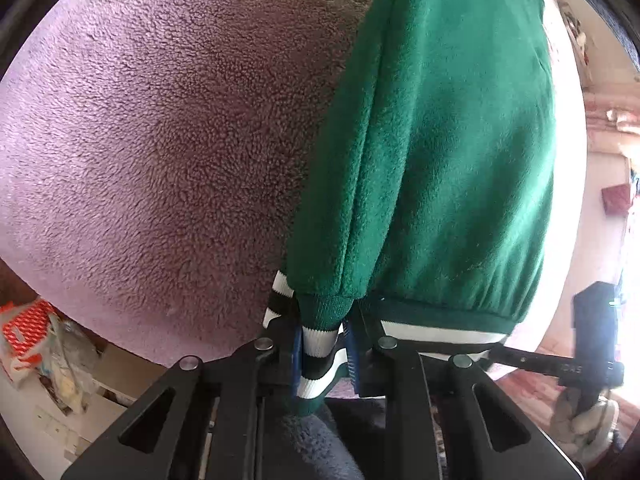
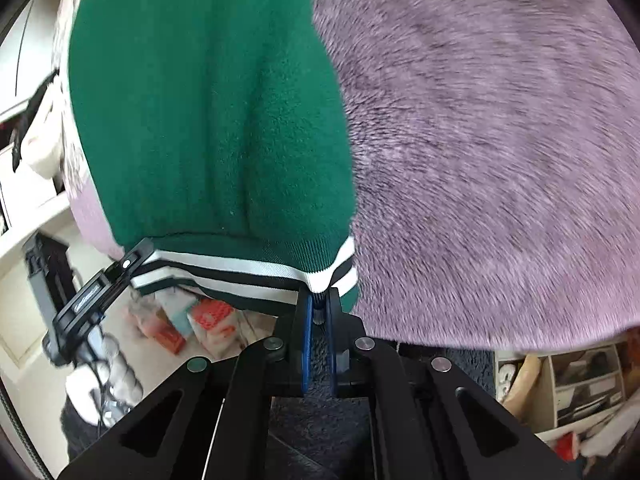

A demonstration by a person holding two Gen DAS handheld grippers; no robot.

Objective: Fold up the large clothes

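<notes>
A green fleece jacket (image 1: 432,140) with black-and-white striped ribbing lies stretched over a mauve fleece blanket (image 1: 160,140). My left gripper (image 1: 324,356) is shut on its striped cuff and hem (image 1: 320,360) at the near edge. My right gripper (image 2: 318,312) is shut on the striped hem corner (image 2: 320,280) of the jacket (image 2: 208,112), at the jacket's right side. Each gripper shows in the other's view: the right one (image 1: 576,364) at the hem's far end, the left one (image 2: 100,284) likewise.
The mauve blanket (image 2: 500,160) covers the whole work surface. Below its near edge, orange-and-white packages (image 1: 24,332) and clutter sit on the floor to the left, and boxes (image 2: 580,380) stand to the right. A white cabinet (image 2: 24,184) is at the left.
</notes>
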